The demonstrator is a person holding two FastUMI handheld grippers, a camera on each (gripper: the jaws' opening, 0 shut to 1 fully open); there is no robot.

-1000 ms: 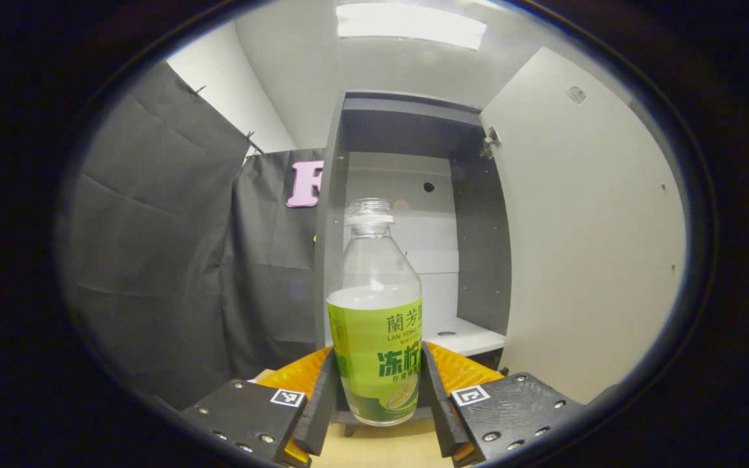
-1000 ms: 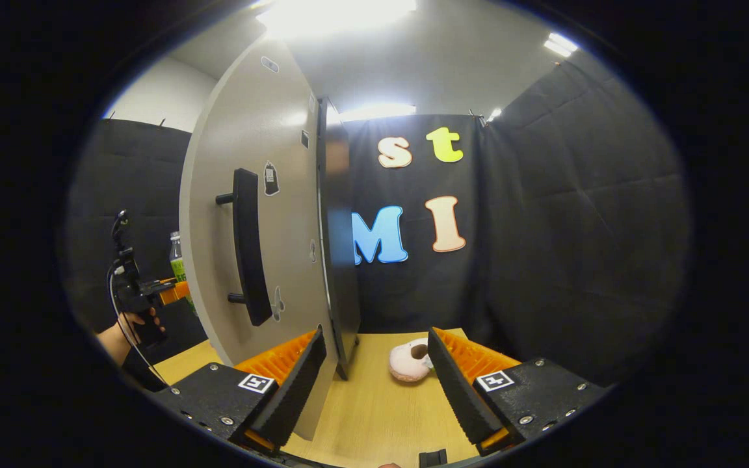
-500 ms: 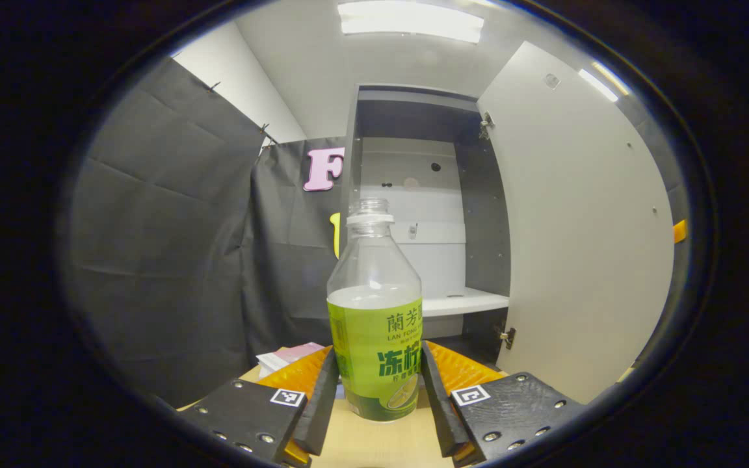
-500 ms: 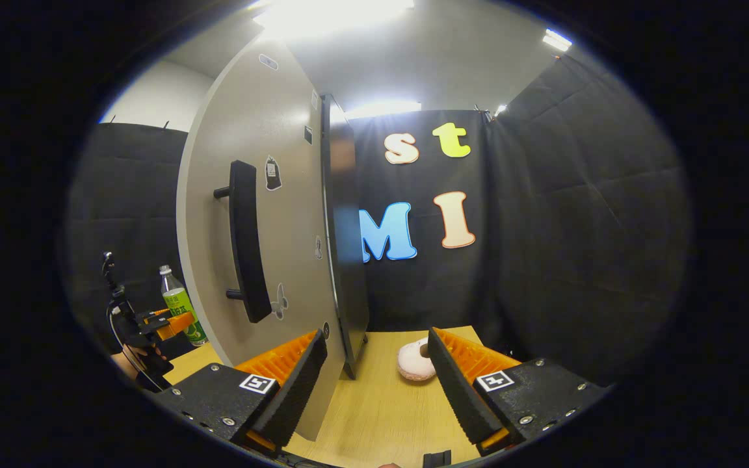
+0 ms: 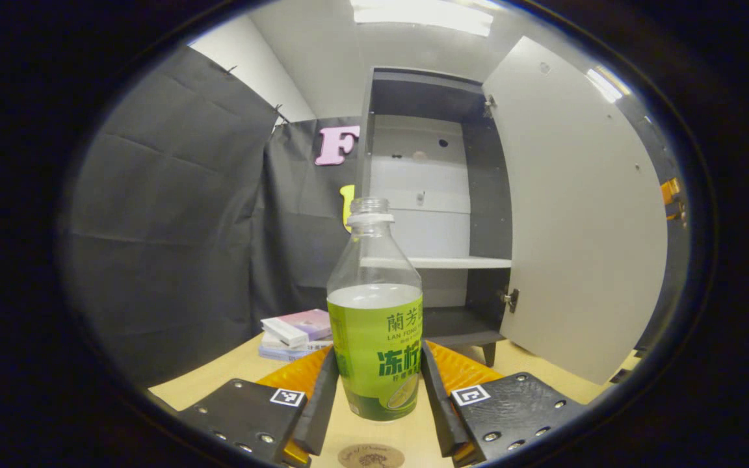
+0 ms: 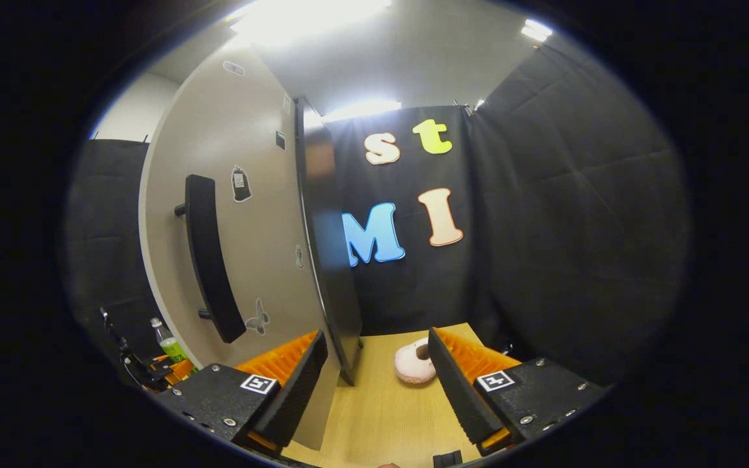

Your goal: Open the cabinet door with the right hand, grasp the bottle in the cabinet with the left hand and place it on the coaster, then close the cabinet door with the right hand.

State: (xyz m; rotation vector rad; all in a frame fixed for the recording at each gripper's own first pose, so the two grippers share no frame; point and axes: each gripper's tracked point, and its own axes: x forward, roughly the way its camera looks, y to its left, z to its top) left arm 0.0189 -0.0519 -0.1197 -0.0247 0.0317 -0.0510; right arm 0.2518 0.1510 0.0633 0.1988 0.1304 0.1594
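While the left gripper (image 5: 374, 396) is clamped on the bottle (image 5: 376, 325) low down on its green label, both pads pressing in, the bottle hangs upright over the near edge of the table (image 5: 218, 380), and a sliver of the coaster (image 5: 370, 456) peeks out right below it. So it's out of the cabinet (image 5: 433, 195) but not set down yet.

Stuff that could go sideways, imo: there's no cap on that bottle and it's about half full, so any tilt or bump on the way down probably sloshes liquid out. The coaster is mostly hidden under the fingers, so landing half off its rim seems easy, and a tall bottle could tip on release.

Over on the right, the cabinet door (image 6: 244, 214) stands wide open, its handle (image 6: 209, 257) untouched. The right gripper (image 6: 374, 383) is spread apart with nothing in it, close beside the door's edge. Swing the door shut too early and it could clip the left arm.
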